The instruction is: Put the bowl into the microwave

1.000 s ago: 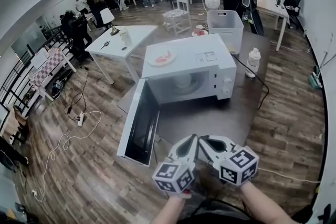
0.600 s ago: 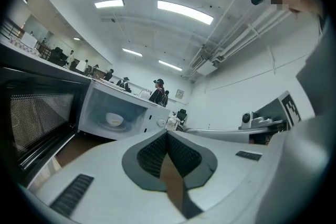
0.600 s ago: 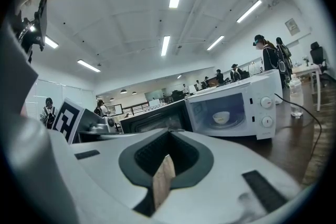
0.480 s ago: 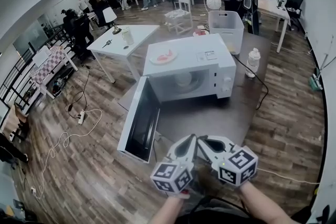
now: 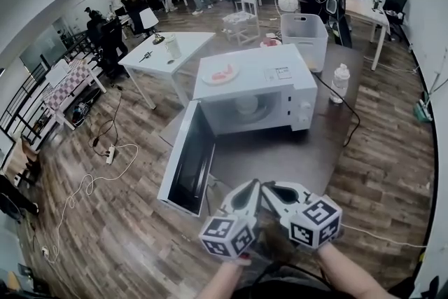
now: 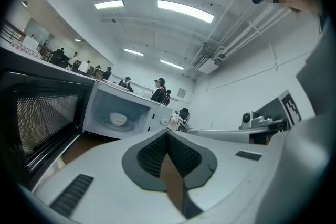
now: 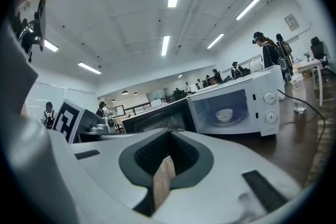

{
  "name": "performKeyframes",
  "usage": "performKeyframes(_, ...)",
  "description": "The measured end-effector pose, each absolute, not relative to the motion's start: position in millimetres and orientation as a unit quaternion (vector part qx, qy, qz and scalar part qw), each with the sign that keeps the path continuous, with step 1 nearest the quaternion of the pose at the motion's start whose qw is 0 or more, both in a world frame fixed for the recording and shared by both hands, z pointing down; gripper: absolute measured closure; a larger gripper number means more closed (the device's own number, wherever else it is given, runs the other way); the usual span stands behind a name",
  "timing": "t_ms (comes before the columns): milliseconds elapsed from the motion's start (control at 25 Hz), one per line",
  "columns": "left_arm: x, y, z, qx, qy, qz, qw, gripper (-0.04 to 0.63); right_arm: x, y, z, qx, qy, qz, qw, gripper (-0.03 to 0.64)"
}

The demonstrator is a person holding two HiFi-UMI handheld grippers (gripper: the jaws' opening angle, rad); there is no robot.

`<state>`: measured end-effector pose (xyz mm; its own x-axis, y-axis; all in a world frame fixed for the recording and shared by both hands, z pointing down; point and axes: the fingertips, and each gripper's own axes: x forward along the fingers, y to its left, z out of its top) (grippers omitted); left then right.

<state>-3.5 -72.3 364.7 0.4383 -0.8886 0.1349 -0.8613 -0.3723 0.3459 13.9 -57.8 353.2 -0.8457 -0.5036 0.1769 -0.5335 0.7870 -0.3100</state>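
The white microwave [image 5: 255, 77] stands on a dark table [image 5: 294, 150], its door [image 5: 187, 159] swung wide open to the left. A white bowl [image 5: 246, 106] sits inside on the turntable. It also shows in the left gripper view as the bowl [image 6: 118, 119] and in the right gripper view as the bowl [image 7: 224, 114]. My left gripper [image 5: 253, 184] and right gripper [image 5: 271, 186] hover side by side near my body, well in front of the microwave. Both point toward it. Both are shut with nothing between the jaws.
A plate [image 5: 217, 75] with something red lies on the microwave's top. A white bin [image 5: 305, 35] and a bottle [image 5: 339, 83] stand behind and to the right. A cable [image 5: 343, 115] runs over the table. A white table [image 5: 164, 52] and people are farther back.
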Motion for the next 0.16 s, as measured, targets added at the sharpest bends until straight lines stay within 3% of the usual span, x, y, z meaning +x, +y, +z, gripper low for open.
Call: performKeyframes(160, -7.2, -77.3, 365.8, 0.827, -0.529, -0.036, 0.184, 0.586, 10.3, -62.4, 354.1, 0.275, -0.944, 0.178, 0.042, 0.616)
